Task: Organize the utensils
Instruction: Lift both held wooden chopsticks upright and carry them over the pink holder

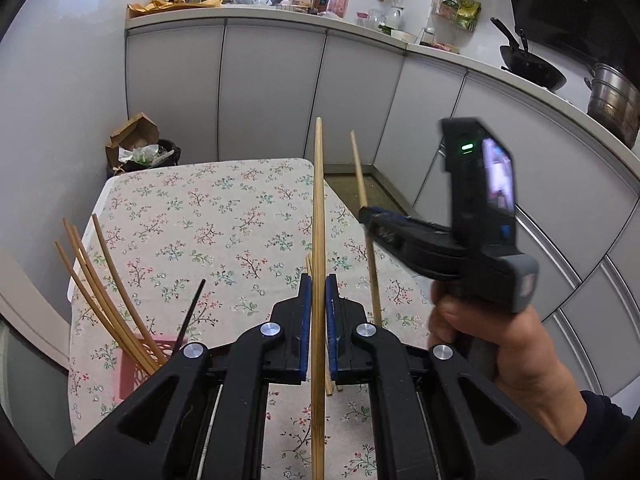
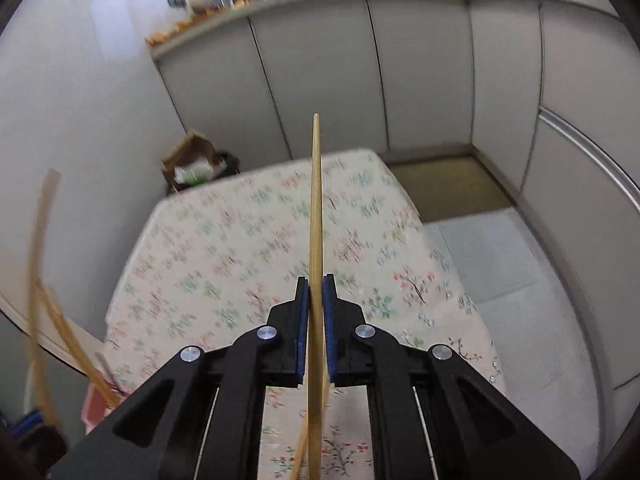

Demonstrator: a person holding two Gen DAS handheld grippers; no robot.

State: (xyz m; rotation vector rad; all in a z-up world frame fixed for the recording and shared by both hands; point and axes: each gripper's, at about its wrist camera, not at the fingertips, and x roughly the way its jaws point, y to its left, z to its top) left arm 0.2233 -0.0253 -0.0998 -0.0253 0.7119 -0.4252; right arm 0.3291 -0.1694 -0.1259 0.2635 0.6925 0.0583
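- the pink holder (image 1: 138, 364) stands at the near left of the floral counter (image 1: 208, 216), partly hidden behind the left claw's frame; four bamboo chopsticks (image 1: 96, 280) lean out of it to the left, with one thin black stick (image 1: 192, 312) beside them.
- the left claw (image 1: 318, 304) is narrow, its blue pads (image 1: 305, 308) pressed on one bamboo chopstick (image 1: 318, 200) that points up and away along the fingers.
- one or two more chopstick ends (image 1: 329, 384) show on the counter under that claw; i cannot tell the exact number.
- the right claw (image 2: 316, 304) is likewise clamped on a single chopstick (image 2: 316, 208); in the left wrist view it sits to the right, held by the right hand (image 1: 492, 344), its stick (image 1: 362, 184) standing tilted above the counter.
- count: four bamboo sticks in the holder, one black stick, one in each claw, and an uncertain one or two loose.
- judgement: the step in hand is carrying the gripped sticks to the holder on the left.
- to do it well, keep both grips firm, tip each stick so its lower end leads, and approach from above the holder's open top.
- drop in one stick at a time so the two claws do not cross, and steer clear of the leaning sticks so they are not knocked out.
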